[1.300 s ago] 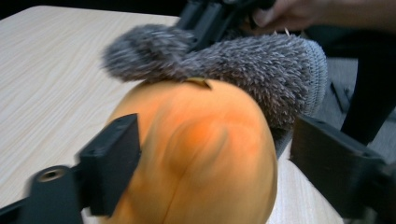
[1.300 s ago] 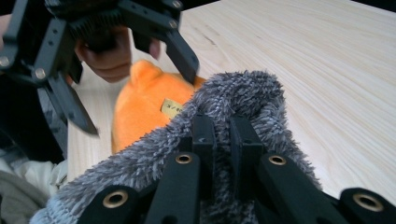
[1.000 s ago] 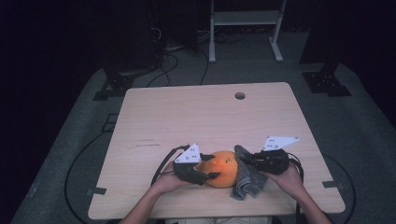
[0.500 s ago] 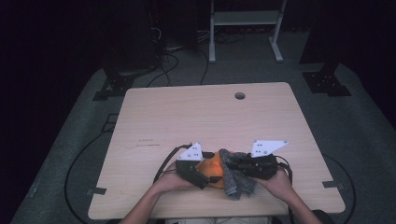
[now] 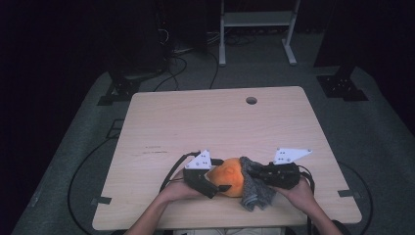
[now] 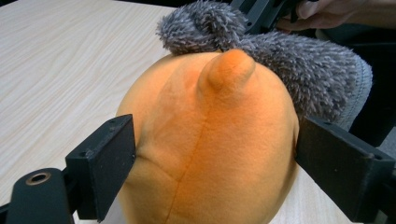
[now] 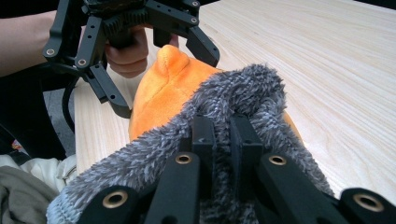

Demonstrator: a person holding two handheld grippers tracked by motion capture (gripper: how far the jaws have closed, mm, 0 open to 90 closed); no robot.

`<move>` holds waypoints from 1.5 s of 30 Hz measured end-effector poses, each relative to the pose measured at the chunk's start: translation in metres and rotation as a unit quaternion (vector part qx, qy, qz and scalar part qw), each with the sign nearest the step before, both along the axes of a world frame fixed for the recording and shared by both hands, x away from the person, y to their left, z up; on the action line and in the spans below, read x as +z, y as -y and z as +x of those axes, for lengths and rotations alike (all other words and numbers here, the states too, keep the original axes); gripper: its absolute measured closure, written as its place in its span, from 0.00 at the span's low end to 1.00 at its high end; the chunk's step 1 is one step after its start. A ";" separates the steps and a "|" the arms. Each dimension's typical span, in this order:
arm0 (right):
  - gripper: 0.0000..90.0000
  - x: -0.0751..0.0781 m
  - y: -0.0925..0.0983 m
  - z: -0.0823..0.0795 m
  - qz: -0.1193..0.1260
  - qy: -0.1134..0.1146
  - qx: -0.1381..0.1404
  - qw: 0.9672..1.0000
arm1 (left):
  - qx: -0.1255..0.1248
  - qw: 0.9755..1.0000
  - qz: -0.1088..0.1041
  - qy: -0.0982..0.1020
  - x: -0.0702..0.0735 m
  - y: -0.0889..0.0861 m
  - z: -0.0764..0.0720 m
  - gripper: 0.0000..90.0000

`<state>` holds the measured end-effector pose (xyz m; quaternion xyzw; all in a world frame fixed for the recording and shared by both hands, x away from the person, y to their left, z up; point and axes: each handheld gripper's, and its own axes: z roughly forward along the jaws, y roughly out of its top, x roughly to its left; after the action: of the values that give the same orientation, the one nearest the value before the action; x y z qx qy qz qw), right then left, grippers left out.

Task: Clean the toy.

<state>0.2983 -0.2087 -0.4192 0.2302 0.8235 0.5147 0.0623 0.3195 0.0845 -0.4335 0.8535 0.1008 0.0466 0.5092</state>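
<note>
One orange plush toy [image 5: 231, 176] and one grey fuzzy sock [image 5: 255, 190] are seen at the table's [image 5: 205, 122] near edge between two grippers, the left gripper [image 6: 212, 156], just opened wide, straddling the toy, the right gripper [image 7: 222, 135] clamped on the sock, whose pinched fold is shown close-up in the right gripper view.

Plush toy [image 5: 231, 176] on the table's [image 5: 215, 127] near edge, fuzzy sock [image 5: 254, 188] against its right.

1. No legible text, label, brand, number or sign is appearing in any view (faint dark marks are showing on the table [image 5: 161, 122], too small to read).
</note>
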 end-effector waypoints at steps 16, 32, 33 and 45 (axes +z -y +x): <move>0.91 -0.014 0.028 0.010 0.015 -0.034 -0.048 0.998 | 0.025 0.999 0.008 -0.026 -0.005 -0.002 0.006 0.46; 0.91 0.036 -0.007 -0.001 0.087 0.050 -0.010 0.995 | 0.040 0.996 -0.068 -0.029 0.023 -0.019 0.002 0.50; 0.91 0.034 -0.009 0.003 0.080 0.047 -0.011 0.996 | 0.043 0.997 -0.065 -0.027 0.022 -0.020 0.002 0.50; 0.91 0.002 -0.002 0.008 0.030 0.012 -0.041 0.999 | 0.057 0.997 -0.041 -0.036 0.021 -0.028 0.008 0.49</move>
<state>0.3060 -0.2071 -0.4174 0.2595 0.7964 0.5393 0.0867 0.3275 0.1124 -0.4124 0.8258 0.1695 0.0402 0.5364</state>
